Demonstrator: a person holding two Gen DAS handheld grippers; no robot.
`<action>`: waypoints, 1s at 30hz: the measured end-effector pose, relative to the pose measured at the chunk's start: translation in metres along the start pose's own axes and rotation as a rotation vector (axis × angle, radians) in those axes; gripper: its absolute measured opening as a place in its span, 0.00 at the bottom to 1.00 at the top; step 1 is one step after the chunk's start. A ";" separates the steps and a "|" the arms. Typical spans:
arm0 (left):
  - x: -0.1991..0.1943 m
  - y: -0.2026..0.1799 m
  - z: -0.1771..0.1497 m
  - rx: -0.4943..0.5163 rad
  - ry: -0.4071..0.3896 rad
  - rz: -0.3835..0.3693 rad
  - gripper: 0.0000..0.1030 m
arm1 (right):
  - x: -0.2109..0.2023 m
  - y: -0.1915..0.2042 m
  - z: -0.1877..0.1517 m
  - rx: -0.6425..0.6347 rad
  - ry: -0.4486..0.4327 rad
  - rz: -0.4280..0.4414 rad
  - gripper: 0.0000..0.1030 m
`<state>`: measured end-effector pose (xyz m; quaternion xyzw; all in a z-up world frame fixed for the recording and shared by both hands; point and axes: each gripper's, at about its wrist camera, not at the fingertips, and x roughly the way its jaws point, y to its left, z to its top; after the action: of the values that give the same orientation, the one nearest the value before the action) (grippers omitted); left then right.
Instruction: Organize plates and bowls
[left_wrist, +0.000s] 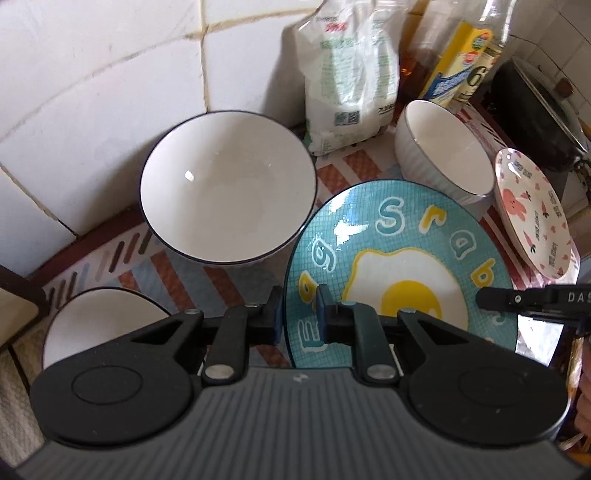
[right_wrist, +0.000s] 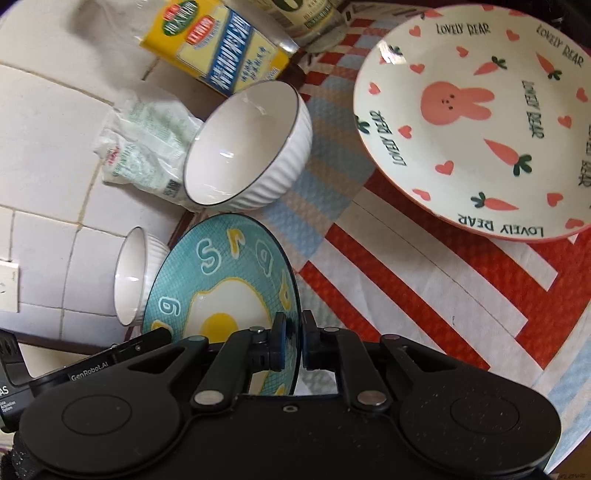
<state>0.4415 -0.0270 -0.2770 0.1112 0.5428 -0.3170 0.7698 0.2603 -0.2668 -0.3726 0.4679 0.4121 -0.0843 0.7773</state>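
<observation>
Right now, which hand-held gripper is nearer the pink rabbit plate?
Right. The right hand-held gripper clamps the blue egg plate on the edge facing the rabbit plate; the left hand-held gripper grips the far edge.

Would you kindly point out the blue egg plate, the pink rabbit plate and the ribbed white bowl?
blue egg plate (left_wrist: 402, 280): left wrist view, on the fried-egg picture.
pink rabbit plate (right_wrist: 454, 99): right wrist view, on the rabbit drawing.
ribbed white bowl (right_wrist: 240, 147): right wrist view, on its inner wall.
</observation>
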 end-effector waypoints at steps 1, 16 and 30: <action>-0.003 -0.001 -0.001 -0.003 0.003 0.000 0.15 | -0.002 0.000 0.000 0.002 0.002 0.003 0.11; -0.079 -0.011 -0.050 -0.037 -0.038 -0.001 0.15 | -0.060 0.025 -0.030 -0.119 0.031 0.038 0.11; -0.126 -0.017 -0.134 -0.156 -0.046 0.002 0.15 | -0.103 0.034 -0.069 -0.236 0.119 0.056 0.12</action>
<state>0.3027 0.0754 -0.2112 0.0443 0.5478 -0.2754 0.7887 0.1726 -0.2188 -0.2913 0.3887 0.4514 0.0146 0.8031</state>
